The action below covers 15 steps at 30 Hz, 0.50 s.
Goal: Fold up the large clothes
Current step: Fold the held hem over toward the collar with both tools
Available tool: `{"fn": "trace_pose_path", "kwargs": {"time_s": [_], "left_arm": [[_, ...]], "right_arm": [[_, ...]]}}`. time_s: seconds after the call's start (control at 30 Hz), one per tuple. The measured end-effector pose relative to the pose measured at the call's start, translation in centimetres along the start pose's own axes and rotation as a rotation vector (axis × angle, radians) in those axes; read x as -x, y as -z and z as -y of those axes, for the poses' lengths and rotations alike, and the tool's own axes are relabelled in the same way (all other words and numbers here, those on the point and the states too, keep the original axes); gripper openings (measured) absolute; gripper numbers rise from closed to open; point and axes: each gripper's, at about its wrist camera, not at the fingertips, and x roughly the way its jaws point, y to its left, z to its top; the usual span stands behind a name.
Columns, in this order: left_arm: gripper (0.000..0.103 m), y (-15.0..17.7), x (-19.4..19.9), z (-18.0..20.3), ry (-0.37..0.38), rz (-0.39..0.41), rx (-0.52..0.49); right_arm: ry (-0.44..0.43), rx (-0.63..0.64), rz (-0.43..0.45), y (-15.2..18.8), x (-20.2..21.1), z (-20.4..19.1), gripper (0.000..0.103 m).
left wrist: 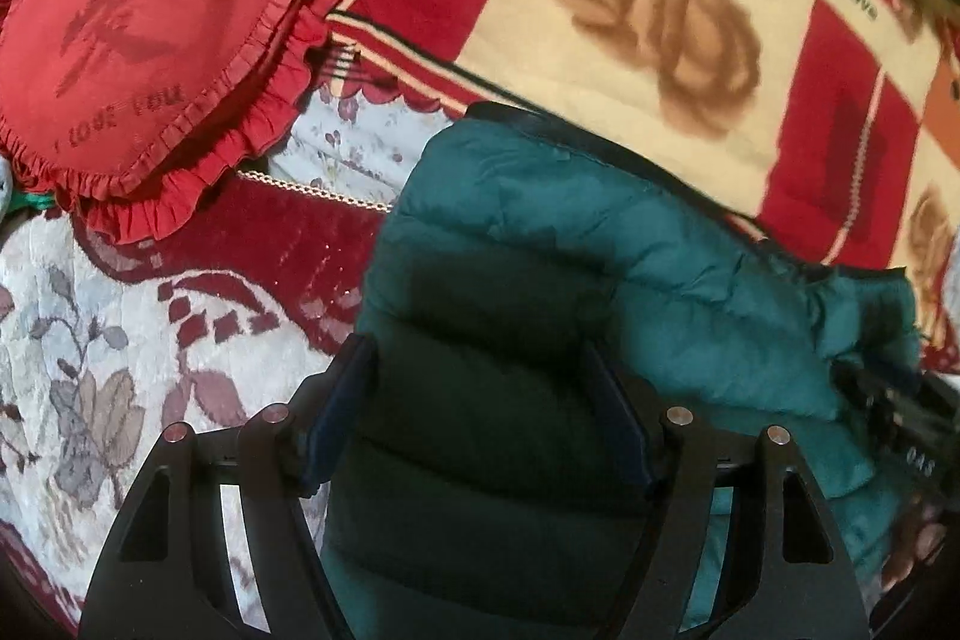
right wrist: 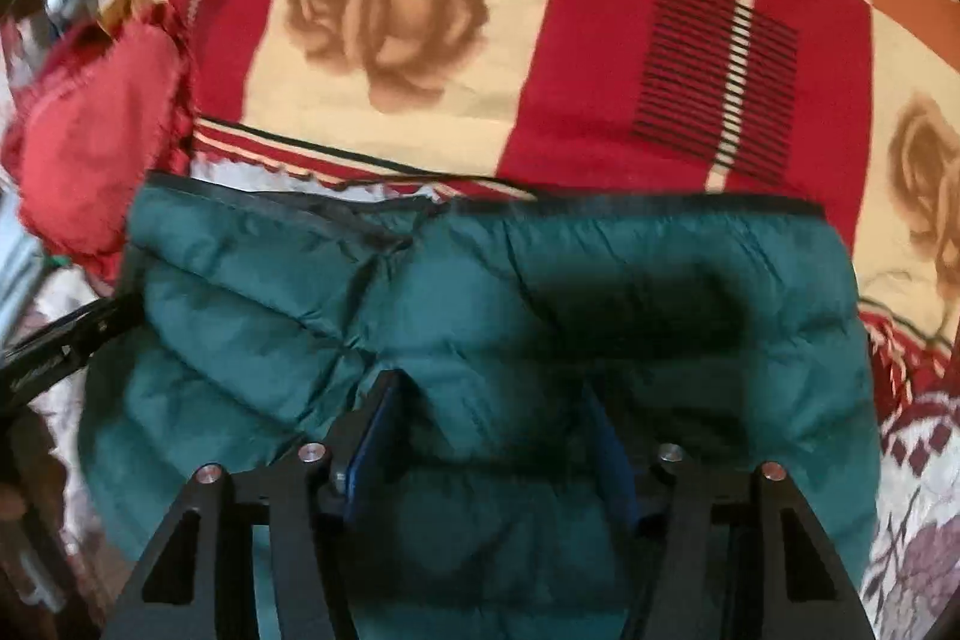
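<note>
A teal quilted puffer jacket (left wrist: 540, 250) lies folded on the bed, its dark-trimmed edge toward the far side; it also fills the right wrist view (right wrist: 480, 292). My left gripper (left wrist: 480, 352) is open, its jaws wide apart over the jacket's left part, the padding bulging between them. My right gripper (right wrist: 492, 388) is open too, jaws spread over the jacket's near middle. The right gripper's body shows at the right edge of the left wrist view (left wrist: 900, 430); the left gripper's body shows at the left edge of the right wrist view (right wrist: 66, 346).
A red heart-shaped frilled pillow (left wrist: 150, 34) lies to the left, also in the right wrist view (right wrist: 102, 130). A red and cream rose-print blanket (left wrist: 660, 10) lies beyond the jacket. A floral bedspread (left wrist: 90, 340) covers the bed.
</note>
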Motion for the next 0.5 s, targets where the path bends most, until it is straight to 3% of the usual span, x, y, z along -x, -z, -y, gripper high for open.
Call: {"fn": "trace_pose_path", "kwargs": {"time_s": [0.1,0.17,0.23,0.5], "left_arm": [[0.073,-0.4,-1.7,-0.2,0.000,-0.020,0.020],[0.081,-0.7,-2.5,-0.3,-0.008,-0.021,0.025],[0.082,-0.8,-3.4,-0.6,0.002,-0.029,0.040],[0.085,-0.4,-4.2,-0.1,-0.018,-0.028,0.017]], "right_arm": [[0.035,-0.045,-0.025,-1.0,-2.7,1.3,0.057],[0.026,-0.090,-0.053,-1.3,-4.4,2.1,0.057],[0.020,-0.118,-0.053,-1.0,-5.7,2.7,0.057],[0.007,-0.146,-0.046,-0.6,-5.1,3.6,0.057]]}}
